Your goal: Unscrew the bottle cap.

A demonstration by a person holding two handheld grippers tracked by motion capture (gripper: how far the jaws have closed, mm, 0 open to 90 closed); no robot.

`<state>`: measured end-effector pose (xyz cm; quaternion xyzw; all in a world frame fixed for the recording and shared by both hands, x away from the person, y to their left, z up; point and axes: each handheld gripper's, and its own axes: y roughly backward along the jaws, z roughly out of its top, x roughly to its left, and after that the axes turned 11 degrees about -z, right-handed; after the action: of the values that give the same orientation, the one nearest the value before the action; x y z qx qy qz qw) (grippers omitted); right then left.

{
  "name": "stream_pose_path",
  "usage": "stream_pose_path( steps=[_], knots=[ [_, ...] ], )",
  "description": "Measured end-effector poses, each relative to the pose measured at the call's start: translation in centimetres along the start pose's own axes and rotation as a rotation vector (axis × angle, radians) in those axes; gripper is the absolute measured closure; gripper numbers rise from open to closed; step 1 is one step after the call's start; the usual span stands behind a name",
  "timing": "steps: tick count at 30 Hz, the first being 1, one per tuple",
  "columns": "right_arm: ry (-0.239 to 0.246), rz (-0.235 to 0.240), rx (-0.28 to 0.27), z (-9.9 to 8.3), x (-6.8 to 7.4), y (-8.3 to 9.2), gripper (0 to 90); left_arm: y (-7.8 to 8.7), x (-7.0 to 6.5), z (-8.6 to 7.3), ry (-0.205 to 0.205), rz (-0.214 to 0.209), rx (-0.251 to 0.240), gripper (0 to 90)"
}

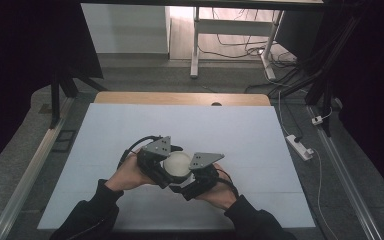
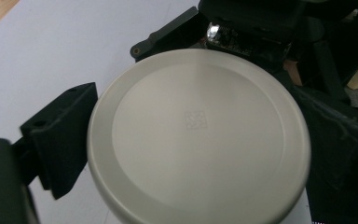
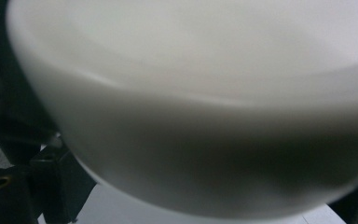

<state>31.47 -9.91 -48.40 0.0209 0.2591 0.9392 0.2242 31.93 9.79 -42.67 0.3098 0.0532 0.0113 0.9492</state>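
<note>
Item: one cream-white round bowl point(image 1: 177, 165), held above the counter point(image 1: 130, 130) between the two grippers, near the counter's near edge and about midway along it.

Left gripper point(image 1: 156, 165): seen in the high view at the bowl's left side, gripped by the person's left hand point(image 1: 128, 175). In the left gripper view the bowl point(image 2: 198, 135) is presented as a flat, ringed round face with a small square mark stamped at its centre; it is set between the two black fingers point(image 2: 58, 140), one at each side of its rim, each touching the rim. The fingers are thus clamped on the bowl across its width.

Right gripper point(image 1: 196, 181): seen in the high view at the bowl's right and lower side, gripped by the right hand point(image 1: 220, 192). In the right gripper view the bowl's curved wall point(image 3: 191, 116) is shown very close and blurred; one black finger point(image 3: 51, 186) is seen just below and left of it. Whether these fingers are closed on the bowl cannot be told.

Contents: the bowl's hollow cannot be made out in any view, so nothing is recorded.

Edges and room: pale counter surface lies open to the left, right and beyond the fingers; a wooden strip point(image 1: 180, 98) runs along the far edge.
</note>
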Motion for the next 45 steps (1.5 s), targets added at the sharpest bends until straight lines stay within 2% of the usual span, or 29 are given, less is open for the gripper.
stream_pose_path(
  steps=[4, 9, 15, 30, 37, 45],
  knots=[
    [-0.008, -0.032, 0.012, 0.0, -0.2, 0.0, 6.7, -0.2, 0.0, 0.0, 0.027, 0.046, -0.006, 7.9],
    [-0.03, -0.086, 0.03, -0.1, -0.4, -0.1, 6.8, -0.7, 0.1, 0.2, 0.083, 0.111, -0.018, 8.1],
    [-0.047, -0.126, 0.046, -0.2, -0.6, -0.3, 6.8, -0.7, -0.1, 0.6, 0.12, 0.165, -0.032, 8.2],
    [-0.066, -0.143, 0.057, -0.6, -1.2, -0.2, 6.8, 0.5, -0.5, 0.7, 0.132, 0.22, -0.05, 8.3],
    [-0.079, -0.158, 0.052, -0.7, -1.8, 0.1, 6.8, 1.0, -0.8, 0.5, 0.129, 0.215, -0.057, 8.3],
    [-0.094, -0.185, 0.041, -0.7, -2.7, 0.5, 6.8, 1.8, -1.3, 0.2, 0.126, 0.196, -0.088, 8.3]
  ],
)
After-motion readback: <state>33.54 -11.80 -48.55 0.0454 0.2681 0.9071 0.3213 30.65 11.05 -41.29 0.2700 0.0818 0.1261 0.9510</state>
